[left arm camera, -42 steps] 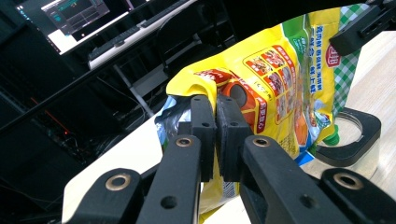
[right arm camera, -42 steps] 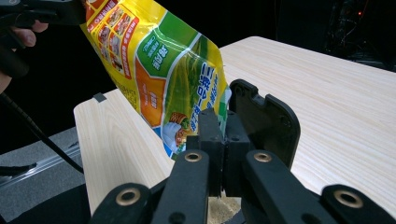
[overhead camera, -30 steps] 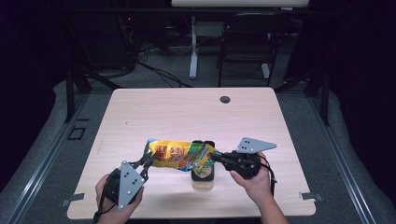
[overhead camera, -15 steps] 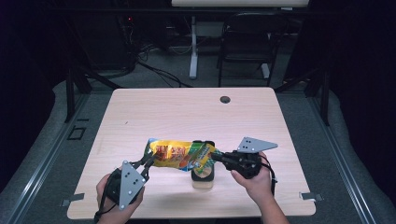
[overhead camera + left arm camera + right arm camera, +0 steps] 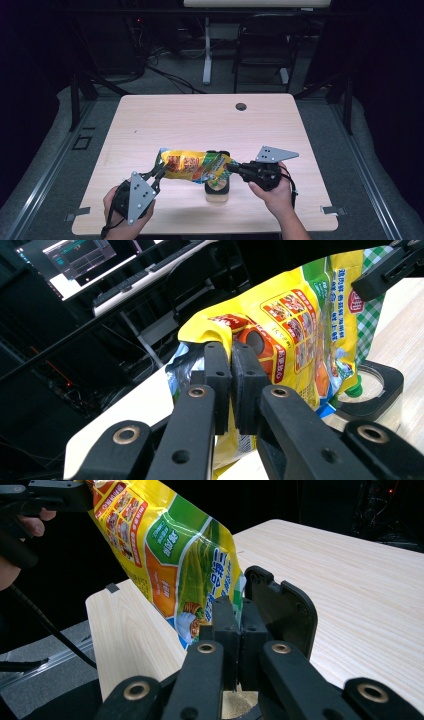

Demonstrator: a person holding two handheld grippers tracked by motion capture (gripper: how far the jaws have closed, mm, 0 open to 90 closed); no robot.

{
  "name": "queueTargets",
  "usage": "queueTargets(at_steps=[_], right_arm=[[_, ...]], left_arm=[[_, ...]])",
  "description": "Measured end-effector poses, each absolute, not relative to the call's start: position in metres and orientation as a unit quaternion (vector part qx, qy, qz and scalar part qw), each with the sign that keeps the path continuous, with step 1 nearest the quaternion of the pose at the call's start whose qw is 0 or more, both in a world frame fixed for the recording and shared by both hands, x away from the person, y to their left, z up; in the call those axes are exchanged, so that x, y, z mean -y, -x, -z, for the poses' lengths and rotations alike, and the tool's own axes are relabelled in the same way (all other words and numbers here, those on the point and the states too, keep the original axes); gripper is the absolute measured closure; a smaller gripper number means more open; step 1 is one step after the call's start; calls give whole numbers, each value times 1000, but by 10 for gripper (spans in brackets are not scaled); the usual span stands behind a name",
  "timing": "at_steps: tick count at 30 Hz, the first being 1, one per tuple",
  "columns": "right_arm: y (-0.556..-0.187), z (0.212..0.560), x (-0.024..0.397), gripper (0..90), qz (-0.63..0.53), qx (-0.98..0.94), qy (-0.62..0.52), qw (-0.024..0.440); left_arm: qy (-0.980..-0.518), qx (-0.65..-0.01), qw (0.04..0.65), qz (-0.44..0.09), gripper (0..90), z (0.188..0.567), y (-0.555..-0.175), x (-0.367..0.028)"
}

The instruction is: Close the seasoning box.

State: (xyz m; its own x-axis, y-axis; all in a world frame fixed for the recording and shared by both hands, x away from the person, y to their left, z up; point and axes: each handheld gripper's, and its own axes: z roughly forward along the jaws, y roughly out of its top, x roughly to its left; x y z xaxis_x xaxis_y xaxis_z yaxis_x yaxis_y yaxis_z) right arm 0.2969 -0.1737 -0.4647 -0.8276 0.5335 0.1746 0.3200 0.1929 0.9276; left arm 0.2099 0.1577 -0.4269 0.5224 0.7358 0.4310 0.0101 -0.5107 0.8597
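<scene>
A yellow and green printed pouch (image 5: 192, 166) hangs stretched between my two grippers above the front of the table. My left gripper (image 5: 159, 172) is shut on the pouch's left end; in the left gripper view its pads (image 5: 218, 375) pinch the pouch (image 5: 295, 325) edge. My right gripper (image 5: 231, 167) is shut on the pouch's right, green end (image 5: 200, 575), directly above a clear container with a black rim (image 5: 218, 188). In the right gripper view, tan contents show in the container (image 5: 235, 702) below the jaws, beside its black rim (image 5: 287, 607).
The light wood table (image 5: 200, 120) has a small dark round hole (image 5: 241, 106) near its far edge. Beyond the table stand a chair (image 5: 262, 45), a desk leg and cables on the floor. Metal rails run along both sides.
</scene>
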Motion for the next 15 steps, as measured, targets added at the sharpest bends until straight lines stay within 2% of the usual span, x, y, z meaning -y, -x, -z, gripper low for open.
queueTargets(at_steps=[15], right_arm=[[-301, 473, 174, 896, -561, -772, -286, 91]], left_arm=[[-765, -243, 423, -421, 874, 431, -210, -156]])
